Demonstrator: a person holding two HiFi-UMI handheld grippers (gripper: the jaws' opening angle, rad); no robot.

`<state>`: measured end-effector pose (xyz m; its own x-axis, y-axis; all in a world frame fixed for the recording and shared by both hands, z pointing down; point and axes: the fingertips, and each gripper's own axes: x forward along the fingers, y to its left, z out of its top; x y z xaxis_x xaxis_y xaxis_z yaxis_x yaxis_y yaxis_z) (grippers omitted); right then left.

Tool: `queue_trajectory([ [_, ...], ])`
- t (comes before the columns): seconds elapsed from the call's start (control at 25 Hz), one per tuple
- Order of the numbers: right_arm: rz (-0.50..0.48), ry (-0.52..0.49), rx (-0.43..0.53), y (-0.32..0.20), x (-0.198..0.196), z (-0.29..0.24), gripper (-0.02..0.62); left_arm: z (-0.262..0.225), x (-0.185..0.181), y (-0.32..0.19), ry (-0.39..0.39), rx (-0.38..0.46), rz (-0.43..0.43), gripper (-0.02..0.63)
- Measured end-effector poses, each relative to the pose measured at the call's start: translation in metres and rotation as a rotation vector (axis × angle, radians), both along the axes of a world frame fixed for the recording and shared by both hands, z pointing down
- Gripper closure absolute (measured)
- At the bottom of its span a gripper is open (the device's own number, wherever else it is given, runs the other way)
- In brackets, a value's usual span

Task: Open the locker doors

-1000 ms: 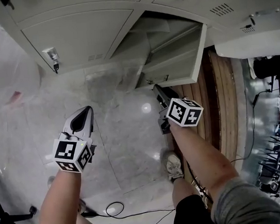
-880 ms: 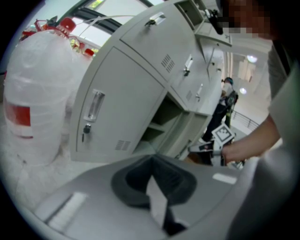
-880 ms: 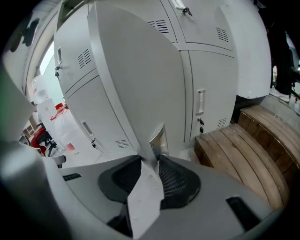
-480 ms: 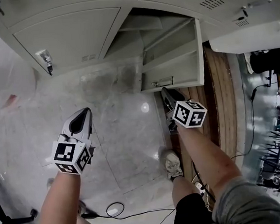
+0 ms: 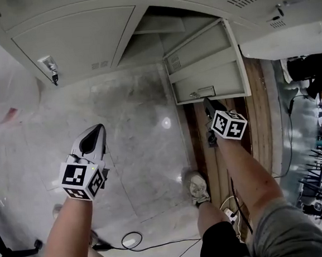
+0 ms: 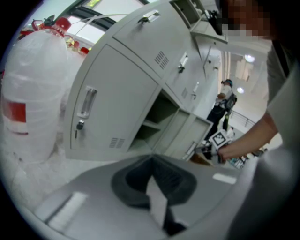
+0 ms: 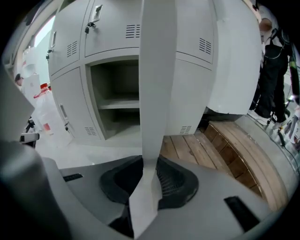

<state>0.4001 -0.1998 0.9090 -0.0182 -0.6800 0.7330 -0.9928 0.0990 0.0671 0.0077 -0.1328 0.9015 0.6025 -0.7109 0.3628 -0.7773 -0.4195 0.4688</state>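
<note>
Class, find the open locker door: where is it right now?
In the head view the locker door hangs open right of centre, beside the closed locker, its edge between the closing jaws of the right gripper.

The locker door (image 5: 208, 65) has swung further open.

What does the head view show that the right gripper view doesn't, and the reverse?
Head view only: the door's inner face, the person's shoe, a floor cable, and the right gripper's marker cube.
Right gripper view only: the door edge between that gripper's closing jaws, pads on it, and a person in black at far right.
Both: the open locker, the wooden platform and the closed neighbouring door.
</note>
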Motion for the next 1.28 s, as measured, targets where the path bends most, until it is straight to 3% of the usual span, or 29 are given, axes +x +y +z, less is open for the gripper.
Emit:
queue_trajectory([
  [0.28,0.024,0.105,-0.02,-0.019,0.05,0.002,0.492,0.001,0.002,0.001,-0.004,0.003,0.002,0.601],
  [0.4,0.003,0.122,-0.021,-0.021,0.05,0.003,0.488,0.0,0.003,0.002,-0.008,0.003,0.007,0.601],
  [0.64,0.055,0.129,-0.002,-0.022,0.05,0.004,0.478,-0.002,0.002,0.002,-0.009,0.007,0.004,0.601],
  [0.76,0.107,0.089,0.001,-0.014,0.044,0.011,0.433,-0.004,-0.002,-0.001,-0.002,0.009,-0.013,0.601],
  [0.92,0.092,-0.028,-0.043,0.027,-0.009,0.038,0.427,-0.003,-0.006,0.001,-0.001,0.01,-0.019,0.601],
  [1.12,-0.155,-0.244,-0.047,0.065,-0.144,0.06,0.528,0.002,-0.01,0.005,-0.017,0.008,-0.005,0.601],
  [1.28,-0.271,-0.337,-0.027,0.07,-0.218,0.055,0.54,0.006,-0.004,0.01,-0.012,-0.03,0.042,0.604],
])
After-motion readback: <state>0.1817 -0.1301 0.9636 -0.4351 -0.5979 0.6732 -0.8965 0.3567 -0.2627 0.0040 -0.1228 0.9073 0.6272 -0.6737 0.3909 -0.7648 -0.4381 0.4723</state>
